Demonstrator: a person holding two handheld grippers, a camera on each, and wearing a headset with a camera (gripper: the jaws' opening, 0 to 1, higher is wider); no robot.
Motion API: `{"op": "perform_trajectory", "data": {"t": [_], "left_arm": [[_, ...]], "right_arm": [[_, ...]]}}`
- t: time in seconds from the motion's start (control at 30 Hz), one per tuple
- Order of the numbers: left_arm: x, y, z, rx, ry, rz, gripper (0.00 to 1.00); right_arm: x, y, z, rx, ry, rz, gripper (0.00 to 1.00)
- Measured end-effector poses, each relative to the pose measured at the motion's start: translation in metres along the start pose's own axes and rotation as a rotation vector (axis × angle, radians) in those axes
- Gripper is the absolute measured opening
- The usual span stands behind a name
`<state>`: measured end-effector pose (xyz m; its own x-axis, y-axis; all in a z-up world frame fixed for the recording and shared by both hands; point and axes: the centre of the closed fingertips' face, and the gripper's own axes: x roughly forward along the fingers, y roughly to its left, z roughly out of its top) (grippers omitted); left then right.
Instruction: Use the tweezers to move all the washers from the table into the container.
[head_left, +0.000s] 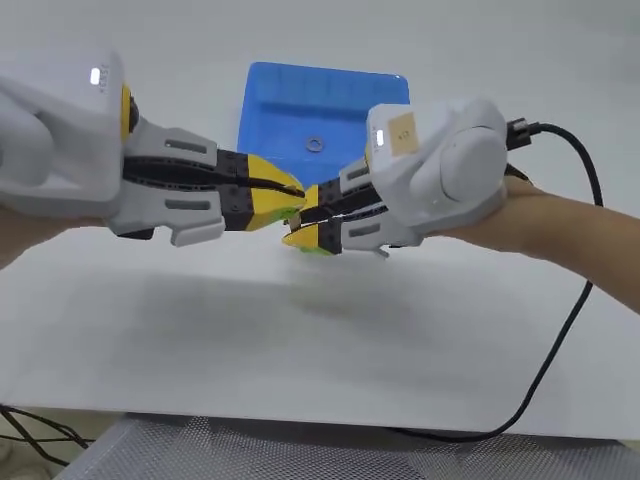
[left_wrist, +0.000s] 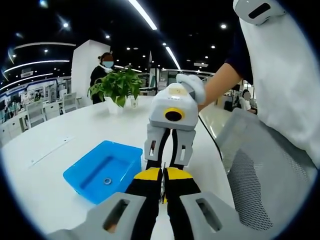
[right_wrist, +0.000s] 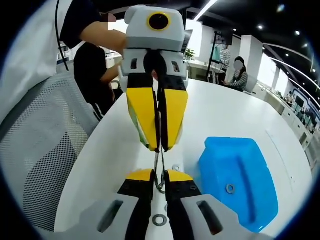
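Clamping tweezers (right_wrist: 158, 160) in jaws of left gripper (head_left: 297, 198) and right gripper (head_left: 298, 228), tip-to-tip beside container (head_left: 285, 110); washer (head_left: 316, 145) inside container.

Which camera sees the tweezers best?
The right gripper view: the tweezers show as thin metal legs running from the left tool to the right tool. The left gripper view gives just a sliver between its jaws. In the head view, yellow tool tips crowd them.

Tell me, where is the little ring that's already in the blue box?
The washer lies flat on the floor of the blue container, about in its middle. In the head view, that container sits at the far middle of the white table.
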<state>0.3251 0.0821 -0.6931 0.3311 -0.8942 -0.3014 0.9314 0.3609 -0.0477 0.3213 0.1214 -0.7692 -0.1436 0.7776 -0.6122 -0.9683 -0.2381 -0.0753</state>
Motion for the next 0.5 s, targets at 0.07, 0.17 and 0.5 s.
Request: {"op": "perform_trajectory", "data": {"t": [0.07, 0.17, 0.5], "left_arm": [[-0.001, 0.001, 0.0, -0.009, -0.003, 0.009, 0.06], [-0.002, 0.0, 0.0, -0.021, -0.005, 0.017, 0.06], [-0.015, -0.001, 0.016, -0.044, -0.043, 0.046, 0.11]], "right_arm": [[0.0, 0.0, 0.0, -0.01, 0.0, -0.005, 0.09], [0.001, 0.001, 0.0, 0.009, -0.009, -0.004, 0.09], [-0.01, 0.002, 0.005, 0.037, -0.028, -0.033, 0.09]]}}
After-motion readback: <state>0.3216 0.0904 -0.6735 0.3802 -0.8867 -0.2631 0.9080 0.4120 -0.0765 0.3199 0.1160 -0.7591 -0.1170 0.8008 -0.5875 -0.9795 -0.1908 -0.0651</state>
